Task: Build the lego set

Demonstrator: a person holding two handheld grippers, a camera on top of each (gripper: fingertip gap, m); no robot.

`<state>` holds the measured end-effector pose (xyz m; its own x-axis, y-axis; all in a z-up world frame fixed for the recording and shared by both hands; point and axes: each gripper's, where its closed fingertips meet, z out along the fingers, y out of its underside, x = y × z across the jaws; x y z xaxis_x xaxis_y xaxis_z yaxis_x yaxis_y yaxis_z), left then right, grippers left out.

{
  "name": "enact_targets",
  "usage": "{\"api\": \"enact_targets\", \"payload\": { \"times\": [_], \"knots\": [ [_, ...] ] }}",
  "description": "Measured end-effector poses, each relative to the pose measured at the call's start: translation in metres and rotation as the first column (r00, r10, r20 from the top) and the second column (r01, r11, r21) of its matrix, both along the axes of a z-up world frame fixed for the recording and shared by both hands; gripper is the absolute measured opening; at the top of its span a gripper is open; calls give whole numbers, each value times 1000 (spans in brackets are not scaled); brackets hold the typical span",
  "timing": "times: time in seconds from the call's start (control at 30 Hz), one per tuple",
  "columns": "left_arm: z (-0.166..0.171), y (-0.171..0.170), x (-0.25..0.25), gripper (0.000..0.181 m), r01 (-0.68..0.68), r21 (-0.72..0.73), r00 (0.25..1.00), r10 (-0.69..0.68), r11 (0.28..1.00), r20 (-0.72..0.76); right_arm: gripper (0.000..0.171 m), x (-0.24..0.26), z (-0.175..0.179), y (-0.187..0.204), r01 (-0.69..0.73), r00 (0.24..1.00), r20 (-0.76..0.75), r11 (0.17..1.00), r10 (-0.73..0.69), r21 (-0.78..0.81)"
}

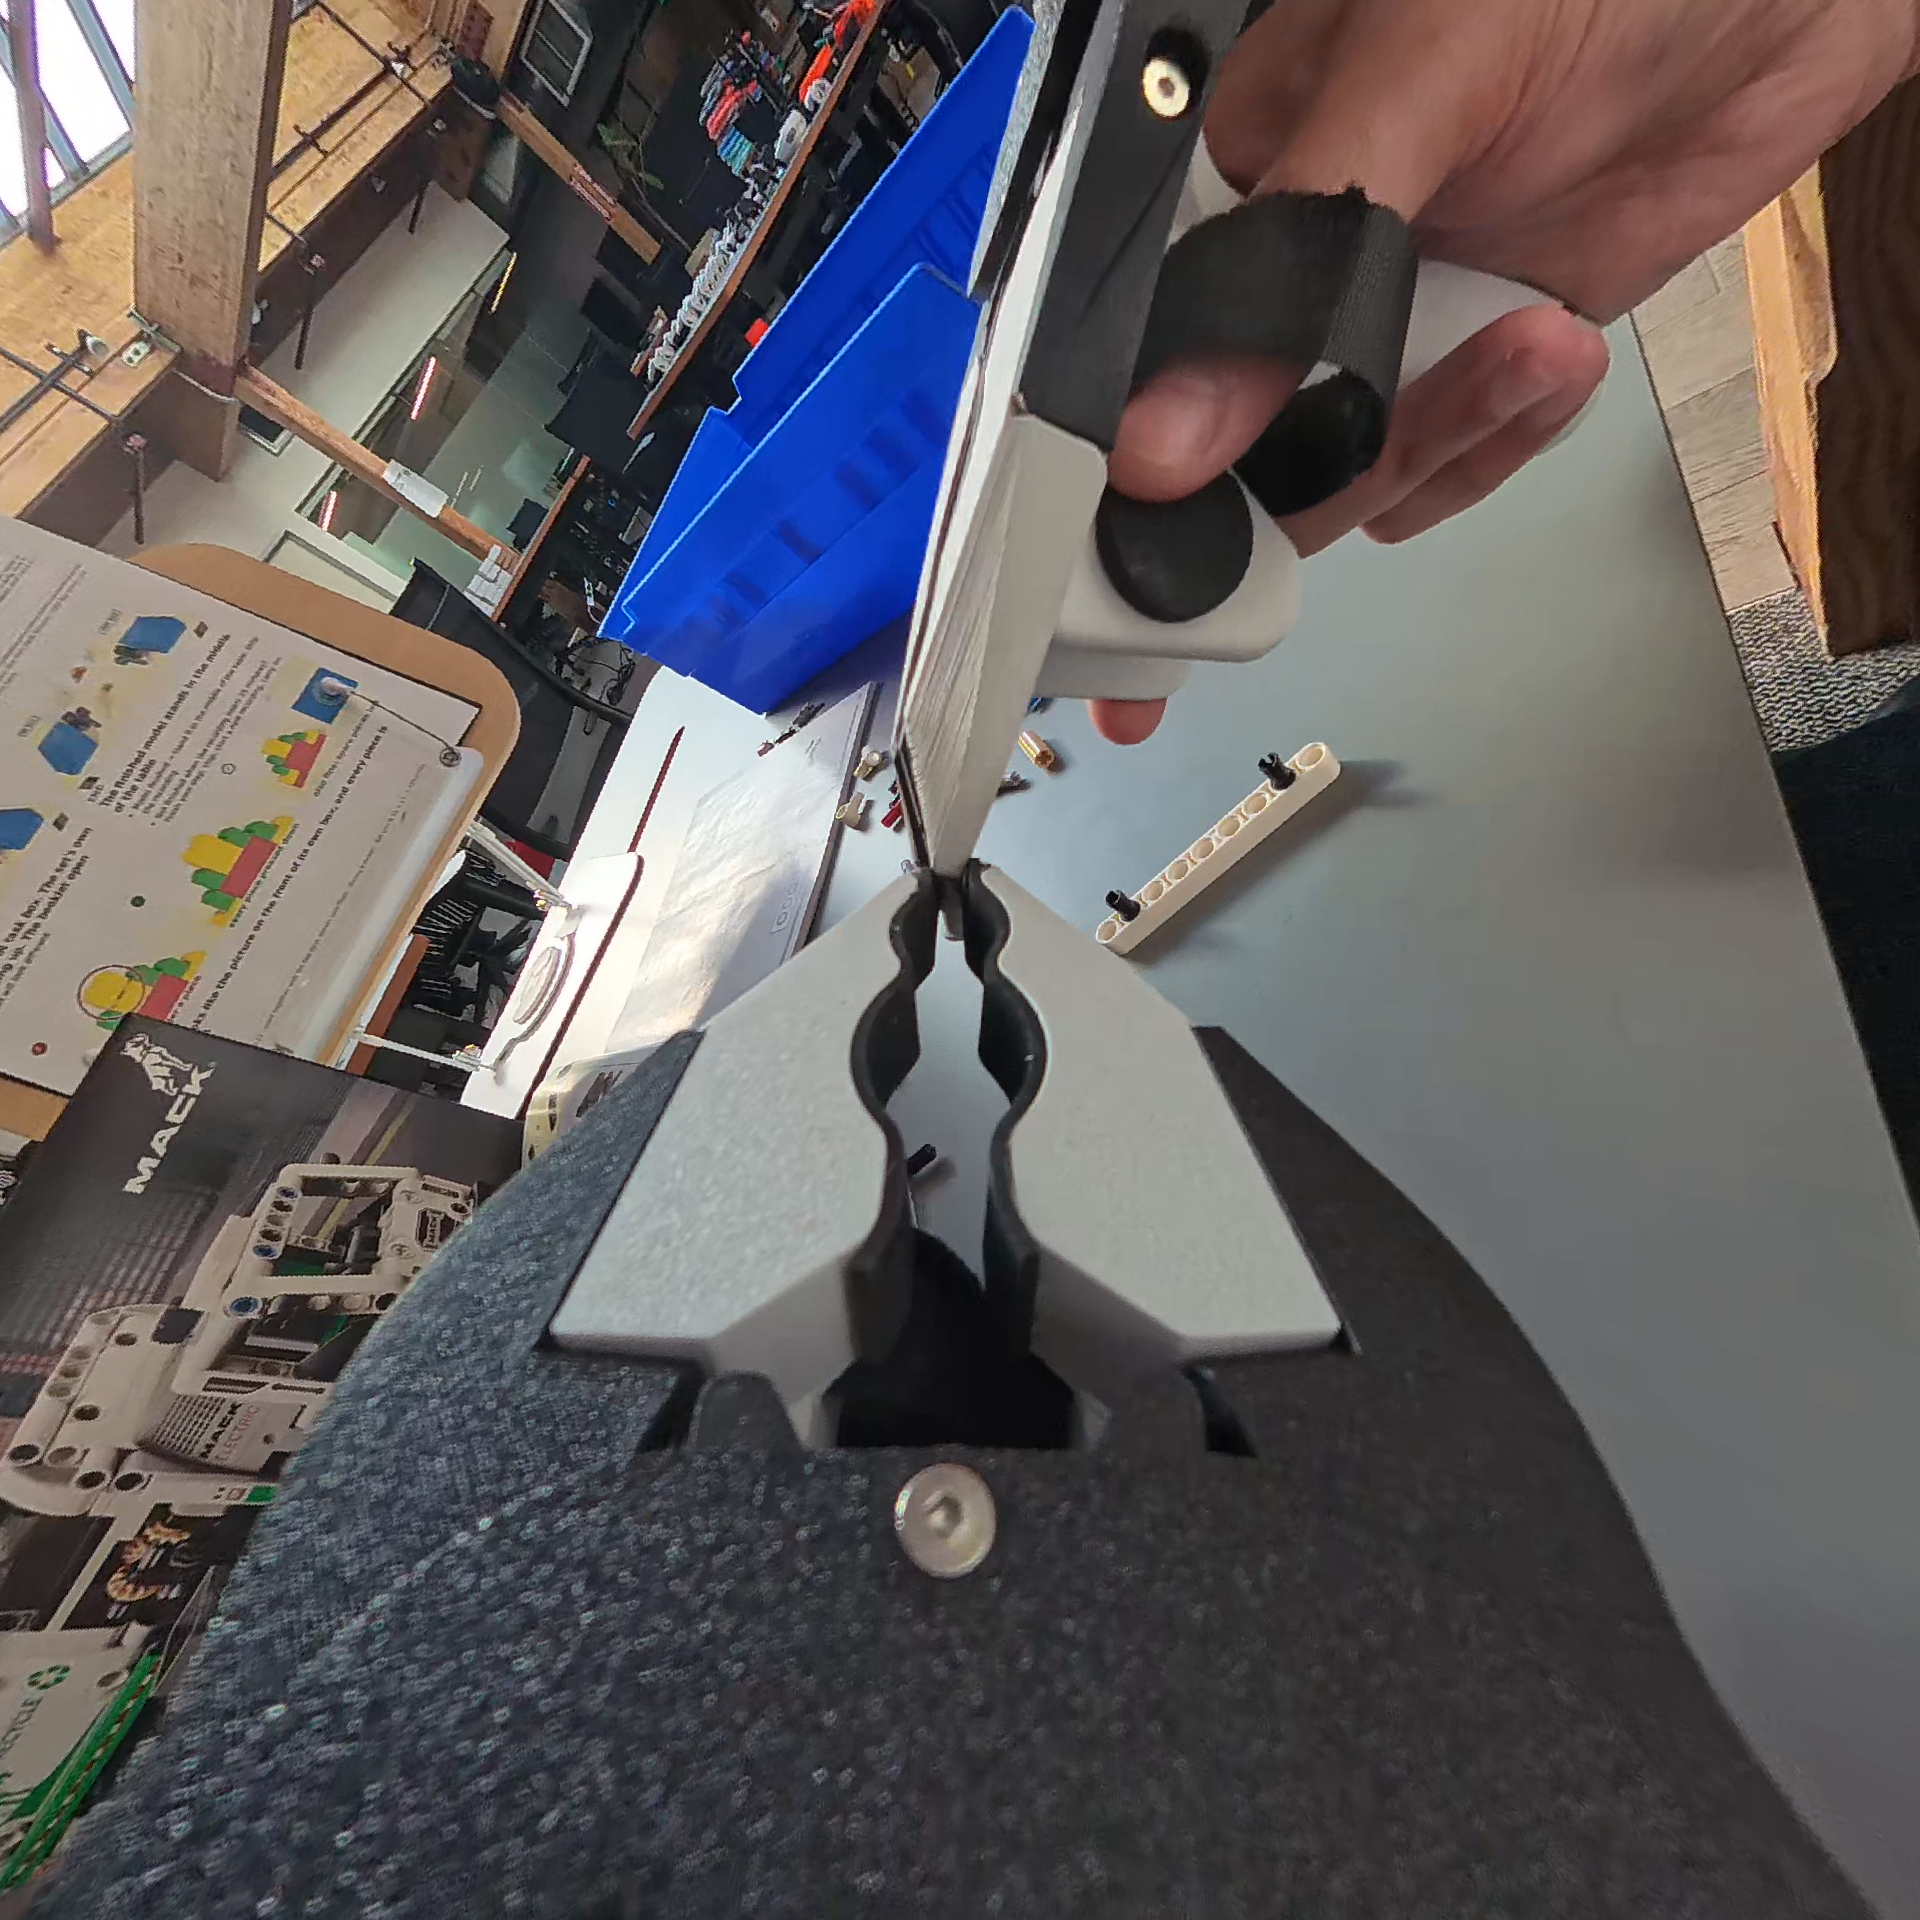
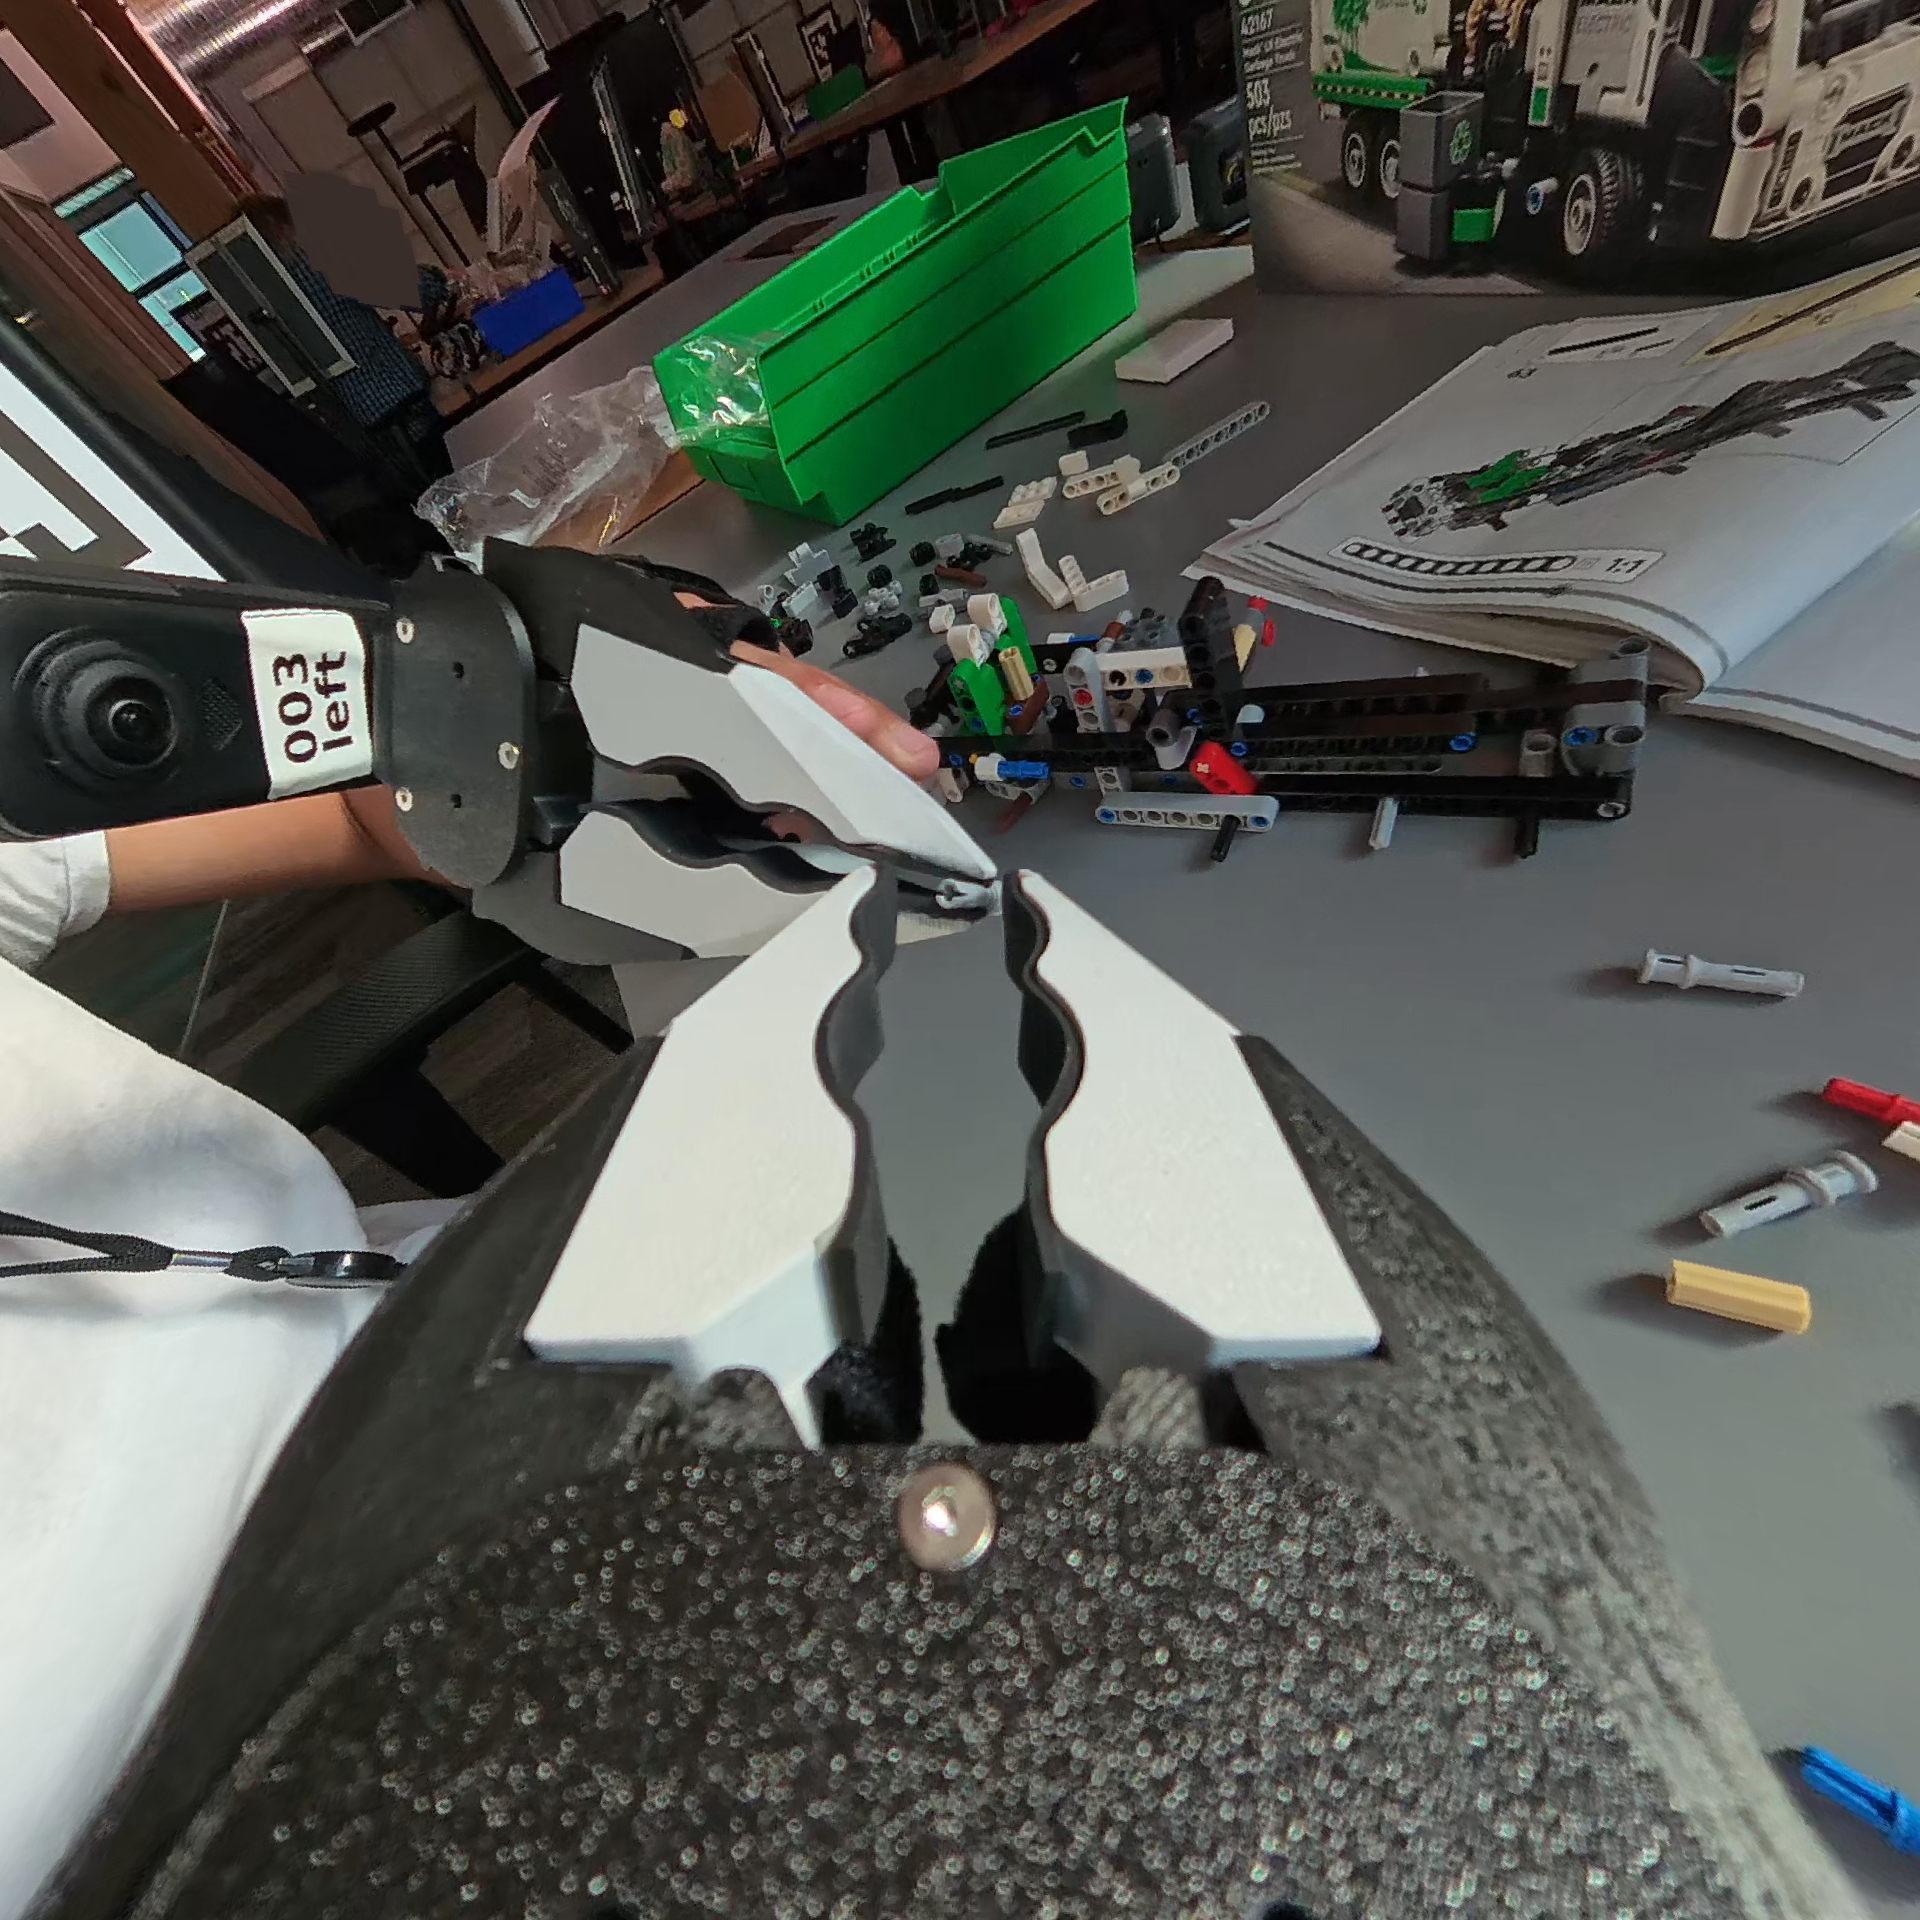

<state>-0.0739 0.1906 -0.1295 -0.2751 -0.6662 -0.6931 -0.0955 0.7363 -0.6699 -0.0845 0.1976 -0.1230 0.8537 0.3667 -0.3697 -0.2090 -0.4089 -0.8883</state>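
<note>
My left gripper [image 1: 945, 899] is shut on a small grey pin [image 2: 968, 894], pinched at its very tips above the grey table. In the right wrist view it [image 2: 982, 876] reaches in from the left. My right gripper [image 2: 948, 885] is open, its two tips standing on either side of the pin's free end, close to it. In the left wrist view it [image 1: 940, 860] comes down from above, edge-on, tips meeting mine. The partly built black chassis [image 2: 1299, 748] lies on the table beyond.
An open instruction booklet [image 2: 1558, 499], a green bin [image 2: 935, 312] and the set's box [image 2: 1610, 125] stand behind. Loose grey pins [image 2: 1720, 977], a tan piece [image 2: 1740, 1296] and a blue piece [image 2: 1860, 1797] lie at right. A white beam [image 1: 1221, 847] and blue bins [image 1: 831, 499] show in the left wrist view. My left and right fingertips are right by each other. The tan piece [image 2: 1740, 1296] is about 15 centimeters from both grippers' fingertips.
</note>
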Motion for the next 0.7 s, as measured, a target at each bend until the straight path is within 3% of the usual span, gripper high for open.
{"api": "enact_targets", "payload": {
  "times": [0.27,0.6,0.7],
  "knots": [
    [4,-3,-2,2,16,7,1000,-16,1000,25,4,1,2,-2,-11,999,-34,1000,11,17],
    [12,-11,-6,3,69,-42,997,-66,997,51,3,0,8,-9,-69,990,-122,996,75,55],
    [13,-11,-6,14,85,-98,996,-82,991,33,3,5,4,-9,-52,988,-140,997,58,50]
  ]
}}
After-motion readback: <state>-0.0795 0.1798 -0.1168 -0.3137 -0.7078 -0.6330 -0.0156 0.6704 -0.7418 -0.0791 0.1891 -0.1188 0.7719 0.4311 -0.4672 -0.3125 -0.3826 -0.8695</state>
